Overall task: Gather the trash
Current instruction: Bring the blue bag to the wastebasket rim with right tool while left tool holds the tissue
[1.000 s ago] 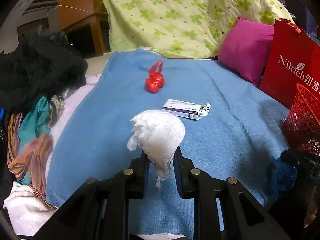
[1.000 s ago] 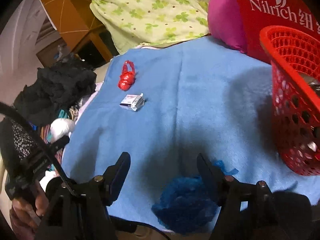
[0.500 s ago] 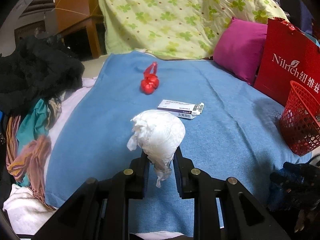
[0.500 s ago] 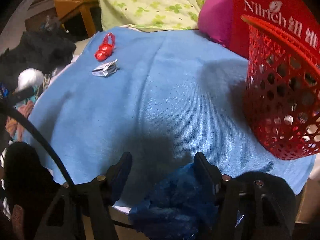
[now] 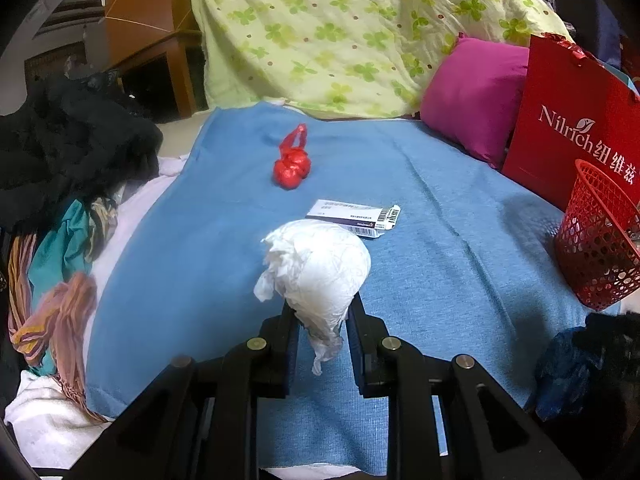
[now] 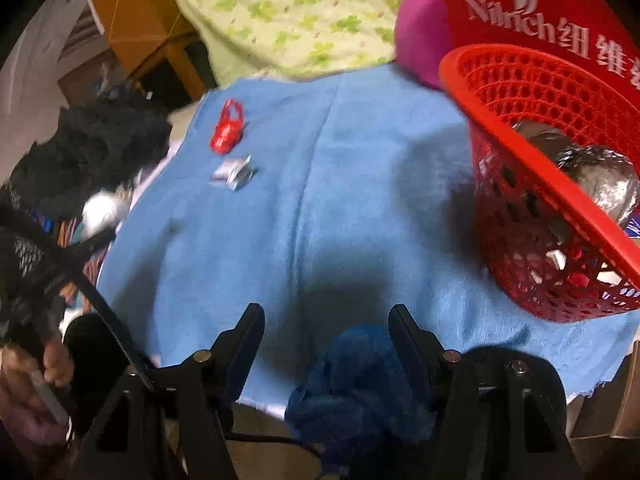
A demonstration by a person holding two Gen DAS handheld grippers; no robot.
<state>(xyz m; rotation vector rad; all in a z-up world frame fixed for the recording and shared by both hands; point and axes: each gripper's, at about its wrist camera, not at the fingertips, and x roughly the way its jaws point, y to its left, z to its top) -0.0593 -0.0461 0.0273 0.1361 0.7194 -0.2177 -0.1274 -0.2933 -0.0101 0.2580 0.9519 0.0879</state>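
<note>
While pinched, tissue wad (image 5: 320,264) upright

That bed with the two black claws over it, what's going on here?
A person is picking up trash from a blue blanket with a hand-held claw in each hand. The left claw is clamped on a crumpled white tissue wad. The right claw has a blue plastic bag between its fingers beside a red mesh basket that already holds trash. A knotted red bag and a flattened medicine box lie uncollected on the blanket.
</note>
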